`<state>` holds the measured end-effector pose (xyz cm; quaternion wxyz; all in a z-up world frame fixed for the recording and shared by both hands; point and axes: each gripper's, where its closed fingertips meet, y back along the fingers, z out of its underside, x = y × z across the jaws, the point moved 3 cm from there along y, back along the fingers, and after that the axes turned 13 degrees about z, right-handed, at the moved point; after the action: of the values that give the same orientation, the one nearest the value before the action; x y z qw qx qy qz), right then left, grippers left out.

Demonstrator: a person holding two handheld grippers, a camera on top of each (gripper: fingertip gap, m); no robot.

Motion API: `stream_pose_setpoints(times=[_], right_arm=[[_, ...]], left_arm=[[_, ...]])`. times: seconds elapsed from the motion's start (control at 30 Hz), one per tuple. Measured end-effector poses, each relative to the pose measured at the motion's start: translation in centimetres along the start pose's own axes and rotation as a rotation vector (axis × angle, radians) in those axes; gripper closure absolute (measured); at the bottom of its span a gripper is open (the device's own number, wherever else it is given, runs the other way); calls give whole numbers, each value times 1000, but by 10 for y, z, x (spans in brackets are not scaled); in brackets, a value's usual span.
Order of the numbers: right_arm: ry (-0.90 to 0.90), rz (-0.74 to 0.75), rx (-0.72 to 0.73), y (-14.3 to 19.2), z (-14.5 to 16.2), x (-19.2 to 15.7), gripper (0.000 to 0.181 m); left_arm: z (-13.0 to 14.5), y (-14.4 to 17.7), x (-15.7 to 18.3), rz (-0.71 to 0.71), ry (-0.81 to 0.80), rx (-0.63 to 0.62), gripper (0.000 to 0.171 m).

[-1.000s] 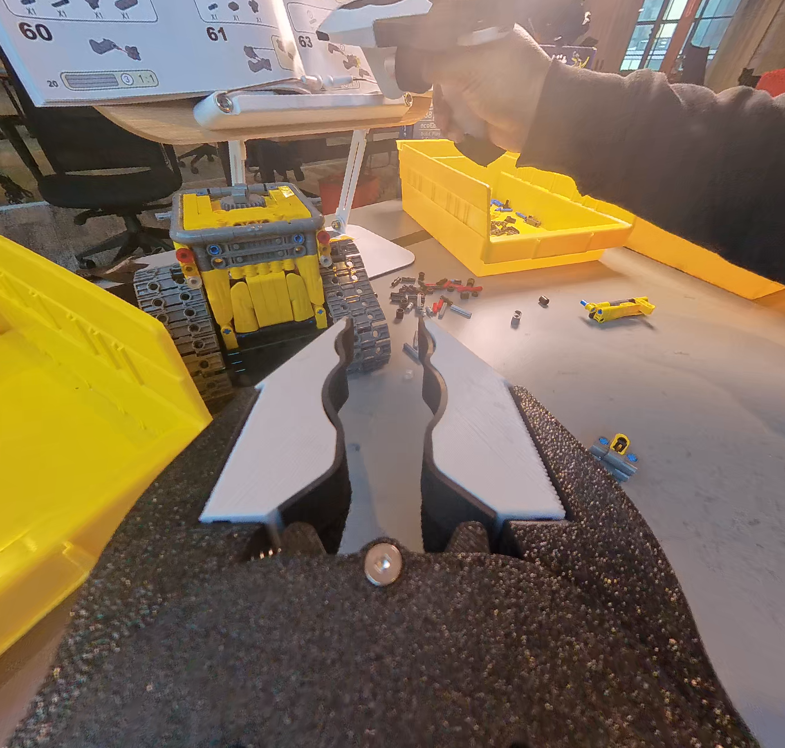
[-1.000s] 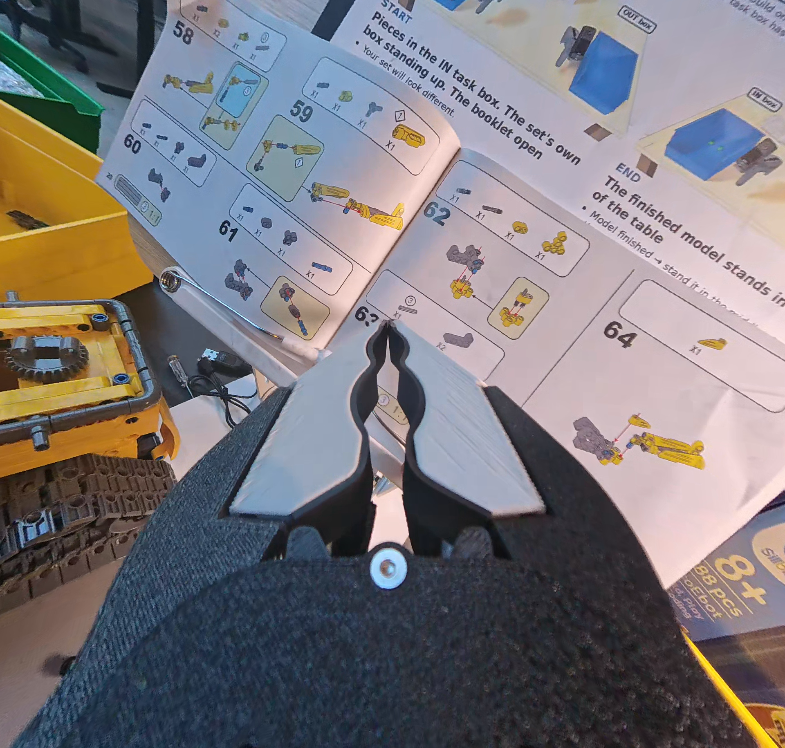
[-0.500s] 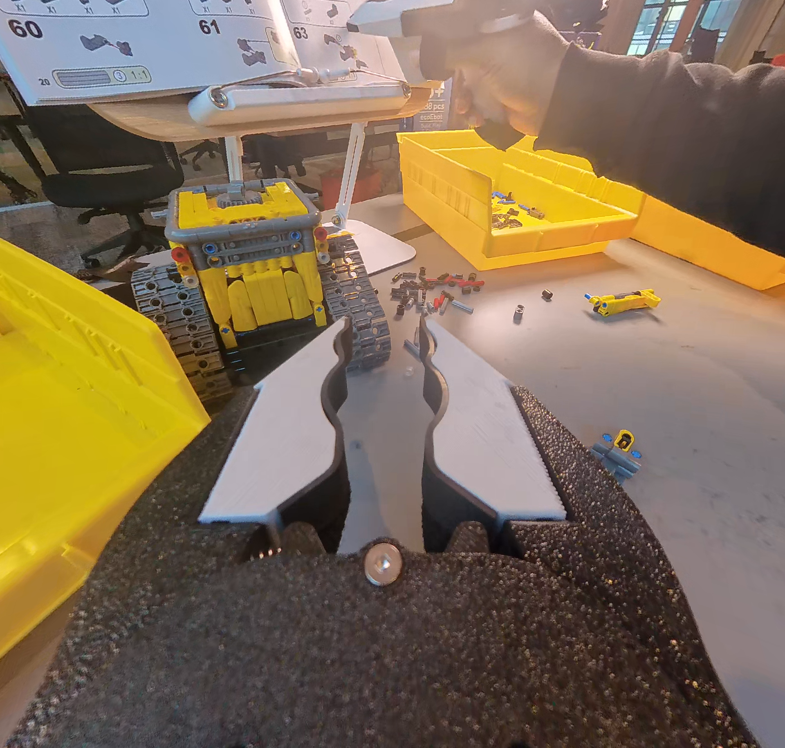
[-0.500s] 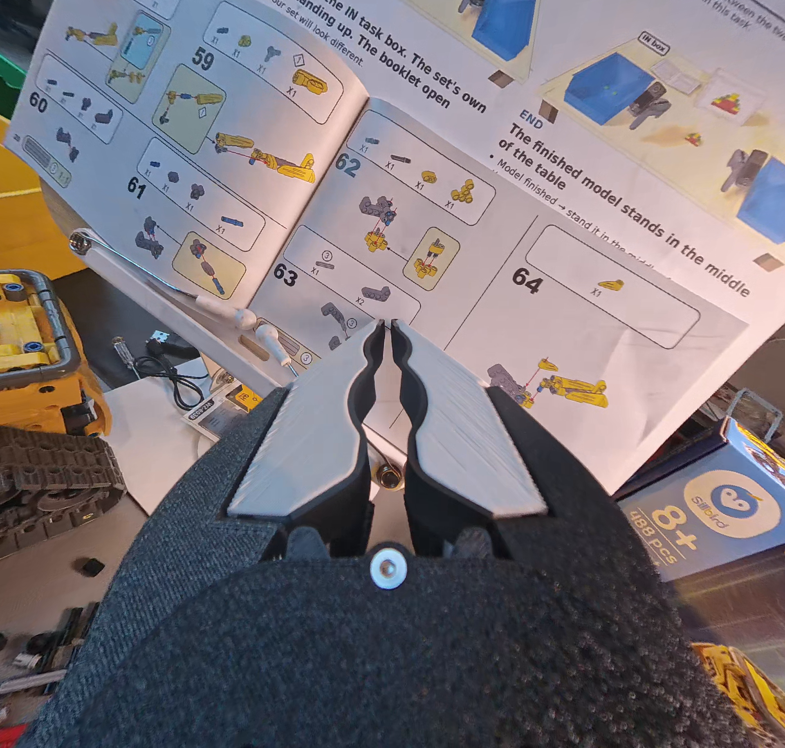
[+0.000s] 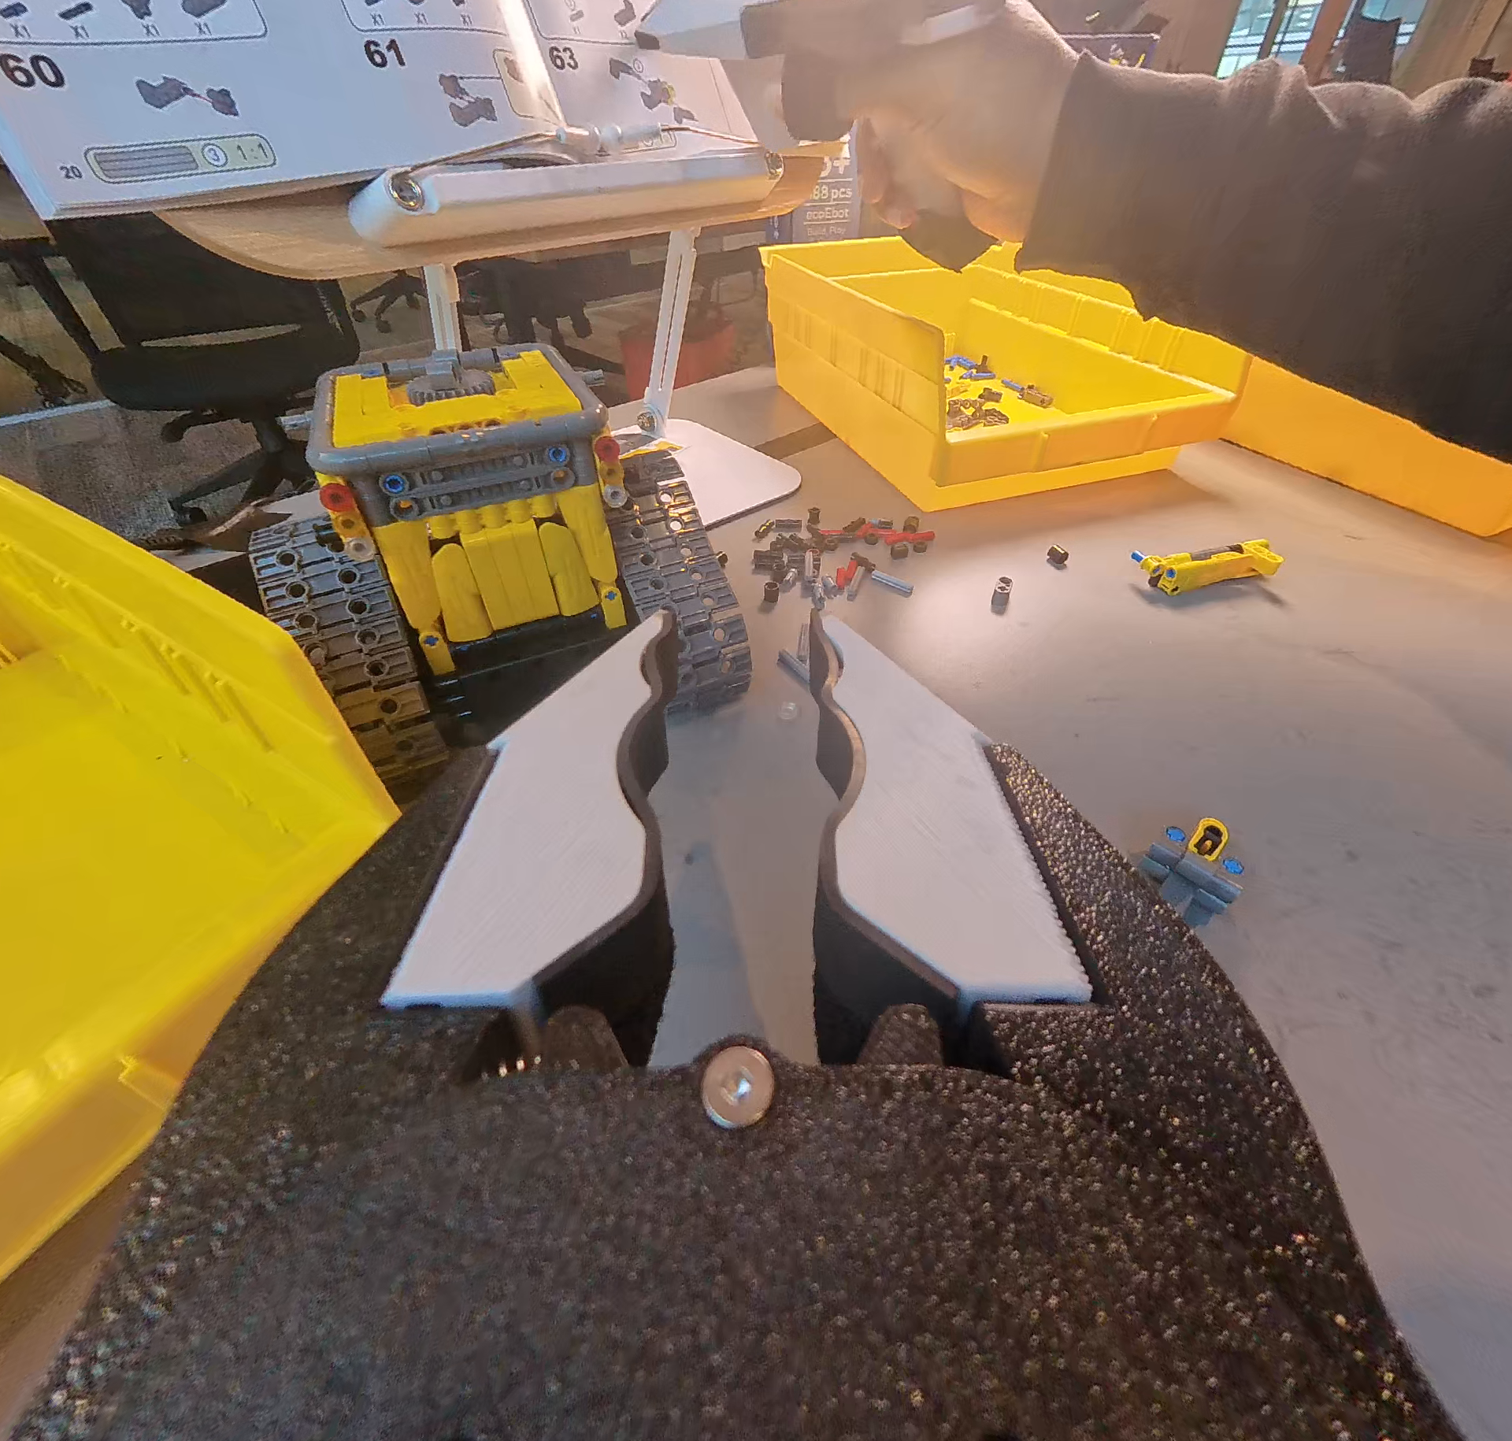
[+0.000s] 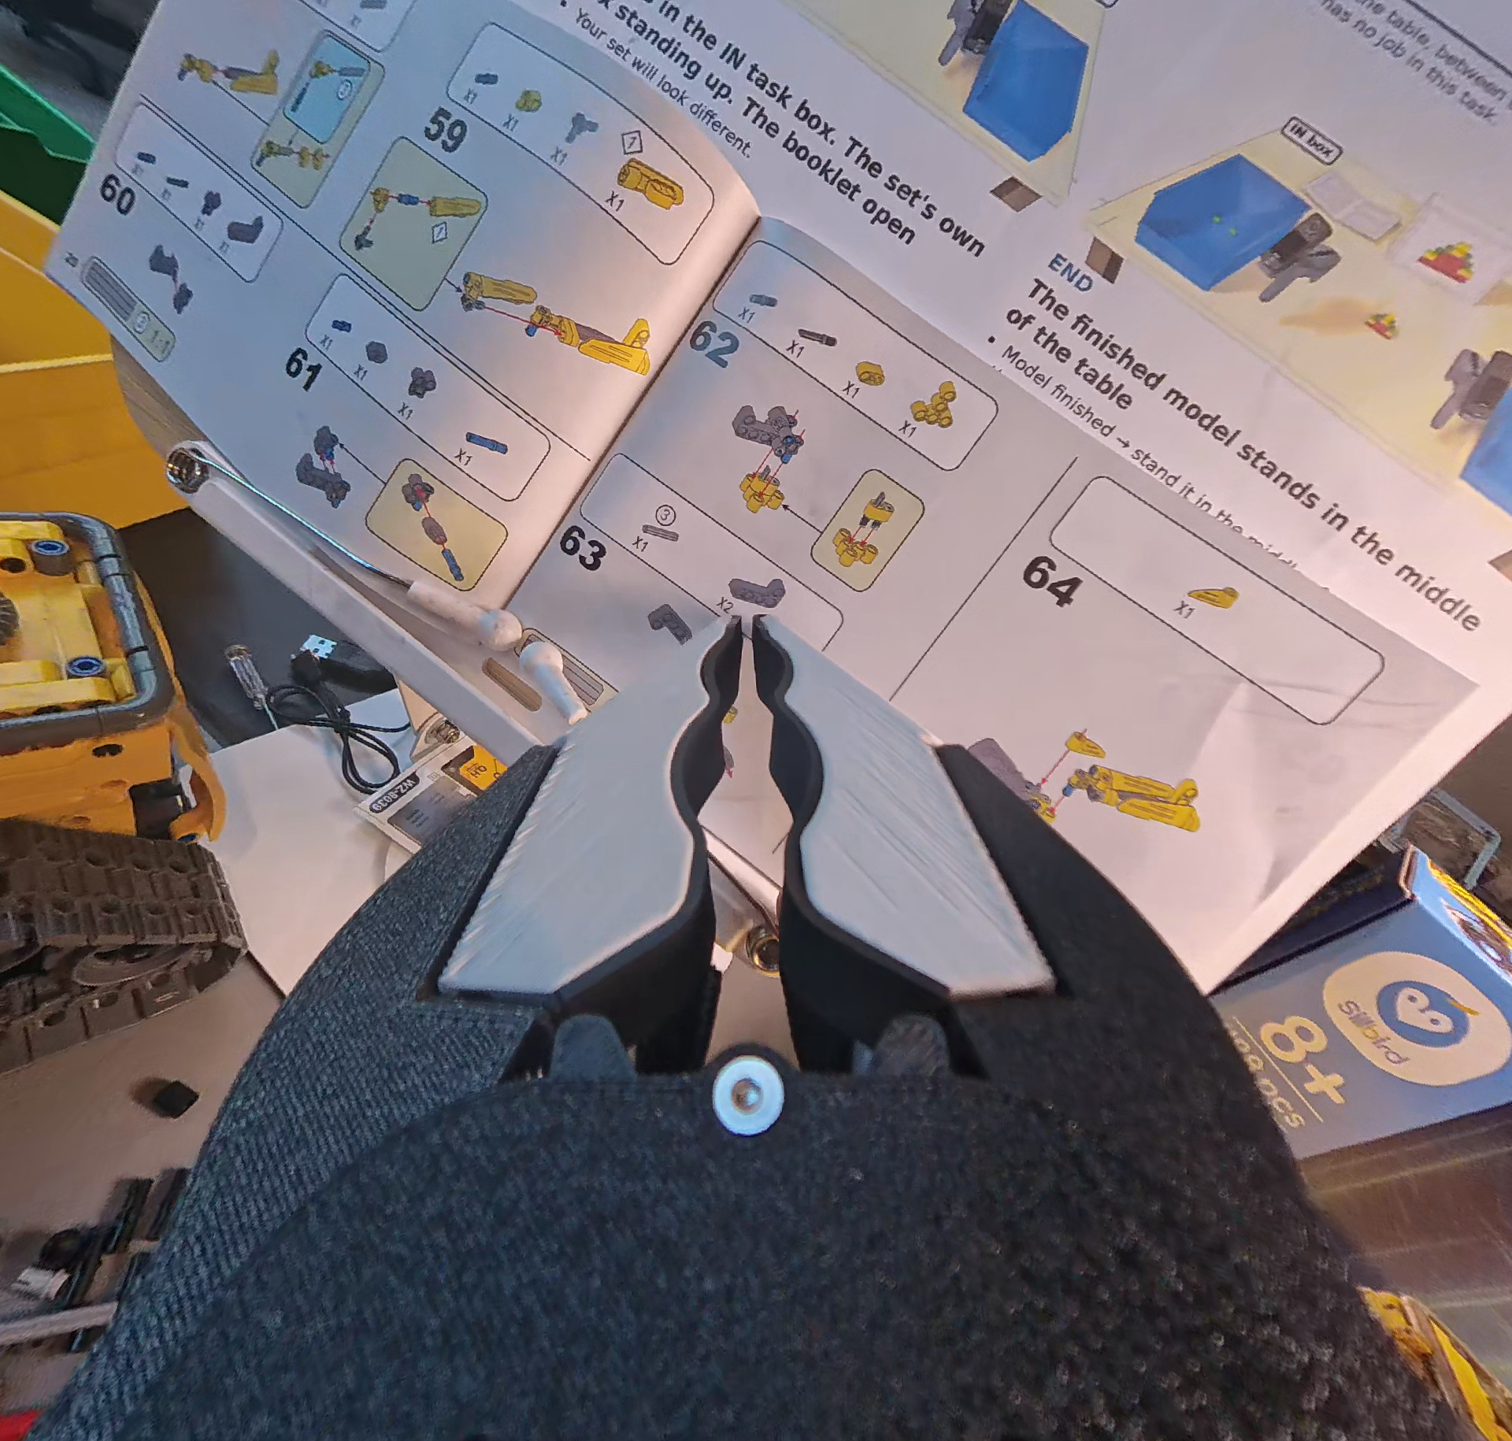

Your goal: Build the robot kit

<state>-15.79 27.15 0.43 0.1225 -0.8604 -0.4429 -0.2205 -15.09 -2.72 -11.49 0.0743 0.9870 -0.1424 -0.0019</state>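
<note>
Left fingers (image 5: 573, 813): I held them spread, empty, above the grey table (image 5: 1227, 747).
Right fingers (image 6: 589, 845): nearly pressed together, empty, tips before the open white instruction booklet (image 6: 1064, 665).
Nearest: yellow-and-grey tracked brick model (image 5: 483, 534), just beyond my left gripper (image 5: 740, 641).

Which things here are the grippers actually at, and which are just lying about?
At the grippers: right gripper, shut, tips by the open instruction booklet; left gripper, open, beside the yellow tracked brick model.
Lying about: loose pins, yellow arm subassembly, grey-yellow subassembly, yellow parts bin, blue set box, black cable.
</note>
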Motion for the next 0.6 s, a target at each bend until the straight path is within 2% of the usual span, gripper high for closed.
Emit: stream_pose_setpoints(times=[0.13, 0.2, 0.33, 0.4, 0.5, 0.6], right_arm=[[-5, 3, -1, 2, -2, 1, 179], [-53, 7, 52, 19, -18, 7, 178], [-199, 84, 277, 95, -69, 45, 175], [-254, 130, 344, 137, -79, 66, 175], [-323, 167, 364, 191, -73, 85, 172], [-273, 170, 270, 226, -46, 85, 166]], left_arm=[[0, 0, 0, -1, -4, -2, 140], [0, 0, 1, -1, -8, -3, 140], [0, -1, 2, -1, -21, -6, 140], [1, -1, 3, 0, -28, -12, 140], [1, -2, 4, 0, -35, -16, 139], [0, -2, 4, -8, -41, -12, 139]])
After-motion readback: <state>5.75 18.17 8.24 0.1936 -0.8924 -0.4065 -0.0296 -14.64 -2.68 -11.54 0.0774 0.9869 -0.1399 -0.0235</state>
